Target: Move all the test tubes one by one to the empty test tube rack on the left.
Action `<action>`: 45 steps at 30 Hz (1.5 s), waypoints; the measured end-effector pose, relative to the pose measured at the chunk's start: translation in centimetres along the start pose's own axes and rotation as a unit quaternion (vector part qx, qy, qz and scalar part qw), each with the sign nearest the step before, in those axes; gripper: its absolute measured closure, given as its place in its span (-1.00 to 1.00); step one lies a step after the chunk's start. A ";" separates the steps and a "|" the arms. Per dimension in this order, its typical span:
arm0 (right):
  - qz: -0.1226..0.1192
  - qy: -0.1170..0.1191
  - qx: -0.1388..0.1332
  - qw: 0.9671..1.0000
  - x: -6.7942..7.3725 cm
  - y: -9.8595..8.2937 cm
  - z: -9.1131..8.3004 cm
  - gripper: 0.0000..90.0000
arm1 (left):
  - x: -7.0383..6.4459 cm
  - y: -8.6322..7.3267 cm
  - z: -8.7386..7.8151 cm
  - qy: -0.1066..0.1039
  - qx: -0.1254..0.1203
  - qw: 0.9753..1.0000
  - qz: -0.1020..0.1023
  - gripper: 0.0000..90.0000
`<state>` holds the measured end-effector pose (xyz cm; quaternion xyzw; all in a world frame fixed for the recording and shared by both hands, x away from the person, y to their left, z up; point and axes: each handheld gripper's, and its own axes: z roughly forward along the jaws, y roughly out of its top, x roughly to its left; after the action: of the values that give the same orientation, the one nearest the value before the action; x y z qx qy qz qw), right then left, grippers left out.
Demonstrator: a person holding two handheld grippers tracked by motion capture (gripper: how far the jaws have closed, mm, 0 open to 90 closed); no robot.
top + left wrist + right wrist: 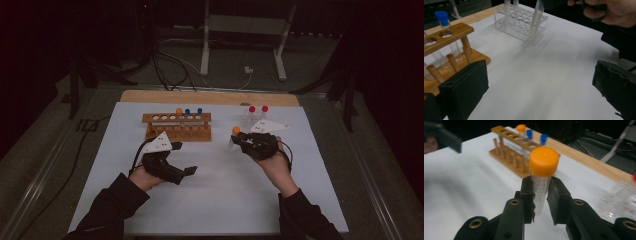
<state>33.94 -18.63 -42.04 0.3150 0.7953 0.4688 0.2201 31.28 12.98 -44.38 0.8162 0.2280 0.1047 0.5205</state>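
Right gripper view has an orange-capped tube (541,185) standing upright between the two black jaws of the right gripper (541,202), which are closed on its clear, graduated body just under the ribbed screw cap. The tube's lower end is hidden behind the jaws, so whether it holds anything cannot be told. In the high view the same tube (235,132) sits at the tip of the right gripper (239,138), held above the white table sheet (215,200), just beside the clear plastic rack (248,122) at the right.

That clear rack holds two tubes with red caps (258,109); its walls are transparent and hard to make out against the sheet. In the left gripper view it appears as a see-through grid (521,23) with the tube tops cut off by the upper edge.

The wooden rack (177,126) stands at the left of the sheet, a top board with round holes on short dowel posts. It holds one orange-capped tube (179,111) and two blue-capped ones (193,111).

The left gripper (187,171) hangs low over the sheet in front of the wooden rack, its jaws spread wide with nothing between them; in its own view the blocky dark pads (465,91) stand far apart.
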 end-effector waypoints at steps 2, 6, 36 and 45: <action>-0.005 0.007 0.004 1.000 0.7 -0.3 0.3 0.67 | -0.1 0.2 0.1 -0.002 -0.002 1.000 0.001 -0.97; -0.008 0.028 0.013 1.000 2.0 -1.0 1.0 0.67 | -0.4 0.8 0.4 -0.004 -0.004 1.000 0.007 -0.97; -0.031 0.073 0.035 0.996 5.2 -2.2 2.2 0.67 | -1.9 3.6 5.3 -0.006 0.001 0.999 0.052 0.30; -0.031 0.070 0.036 0.996 5.1 -2.3 2.2 0.67 | -1.9 3.6 5.8 -0.012 0.003 0.998 0.063 0.57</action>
<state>31.11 -14.54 -45.38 0.2642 0.8345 0.4537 0.1674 32.89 6.15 -43.52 0.8317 0.1702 0.1263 0.5132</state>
